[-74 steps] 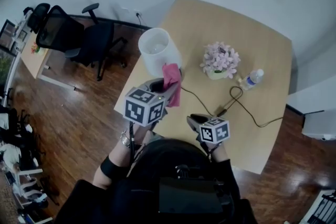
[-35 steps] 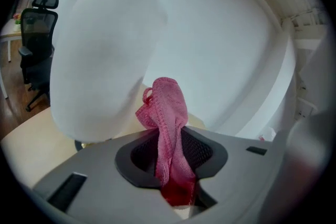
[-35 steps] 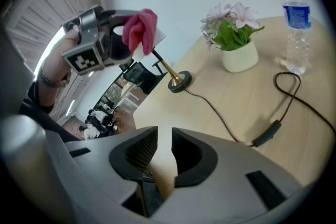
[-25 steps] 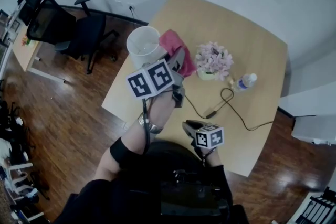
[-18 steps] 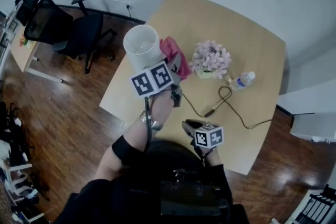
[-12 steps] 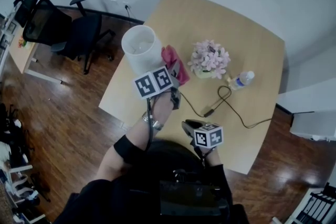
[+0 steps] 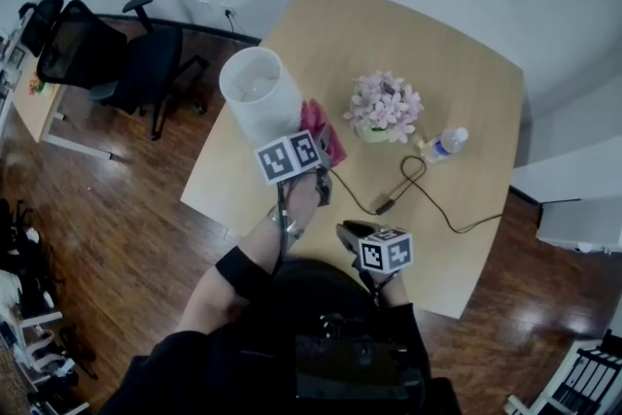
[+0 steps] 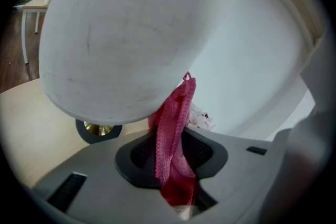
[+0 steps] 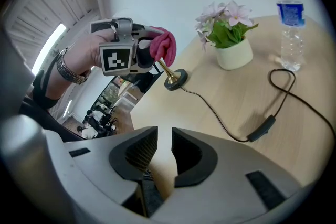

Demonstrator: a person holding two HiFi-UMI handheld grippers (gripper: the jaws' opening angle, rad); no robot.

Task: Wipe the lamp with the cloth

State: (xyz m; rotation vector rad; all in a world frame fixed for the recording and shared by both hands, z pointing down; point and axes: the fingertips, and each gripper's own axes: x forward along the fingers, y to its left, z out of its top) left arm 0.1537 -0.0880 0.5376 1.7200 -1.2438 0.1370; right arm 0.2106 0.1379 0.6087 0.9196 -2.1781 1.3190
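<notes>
**Left gripper** (image 8: 170, 165): body of matt grey moulded plastic. The jaw pads are black, finely ribbed and rubber-like. Pinched between those pads is a pink open-weave cloth (image 8: 177, 107), coarse and matt.

**Directly ahead of its jaws:** a white drum lampshade (image 8: 136, 34), matt, with faint marks on its surface. Beneath it is a glossy brass-coloured metal lamp fitting (image 8: 98, 129), set in a dark matt foot.

**Right gripper** (image 9: 164, 150): the same grey plastic and the same ribbed black pads.

**Ahead of it:**
- a pale wood-look tabletop (image 9: 310, 165), smooth, satin finish
- a clear plastic water bottle (image 9: 290, 23), glossy
- a thin black cable (image 9: 220, 115), matt
</notes>
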